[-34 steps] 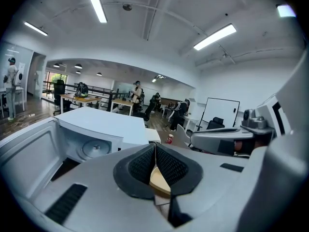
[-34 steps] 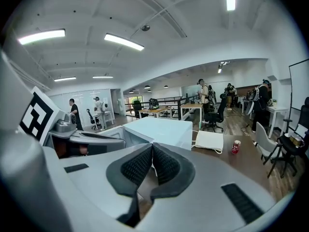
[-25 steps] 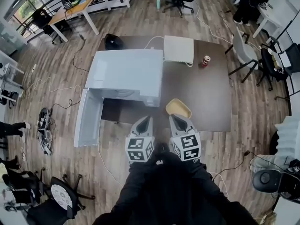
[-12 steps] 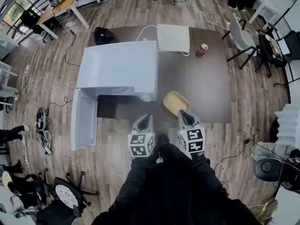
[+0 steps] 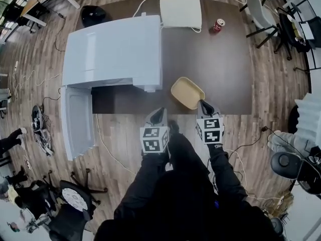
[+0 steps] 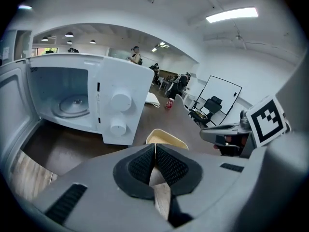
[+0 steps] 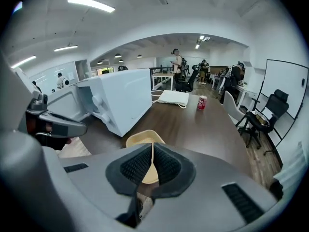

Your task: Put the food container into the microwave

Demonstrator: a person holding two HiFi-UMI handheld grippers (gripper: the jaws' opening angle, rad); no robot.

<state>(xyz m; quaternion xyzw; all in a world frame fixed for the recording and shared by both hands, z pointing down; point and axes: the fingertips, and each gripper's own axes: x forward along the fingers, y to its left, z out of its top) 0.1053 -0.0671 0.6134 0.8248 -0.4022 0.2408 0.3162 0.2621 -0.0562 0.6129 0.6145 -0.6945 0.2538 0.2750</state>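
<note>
A tan, empty food container (image 5: 187, 92) lies on the dark table near its front edge, right of the white microwave (image 5: 113, 51). The microwave's door (image 5: 76, 120) hangs wide open to the left, and the left gripper view shows the turntable (image 6: 75, 104) inside the cavity. My right gripper (image 5: 204, 106) is shut and empty, its tip just short of the container's near right corner. Over the front table edge, left of the container, my left gripper (image 5: 158, 115) is also shut and holds nothing. The container (image 7: 144, 147) sits right beyond the closed right jaws, and the container (image 6: 166, 137) also shows past the left ones.
A white flat box (image 5: 180, 11) with a cable and a red can (image 5: 217, 25) sit at the table's far side. A black round object (image 5: 94, 14) rests at the far left corner. Office chairs (image 5: 75, 197) and cables stand on the wood floor around the table.
The view has moved forward toward the table, so the microwave and container appear nearer. Both grippers have advanced; the right one now reaches the container's near corner.
</note>
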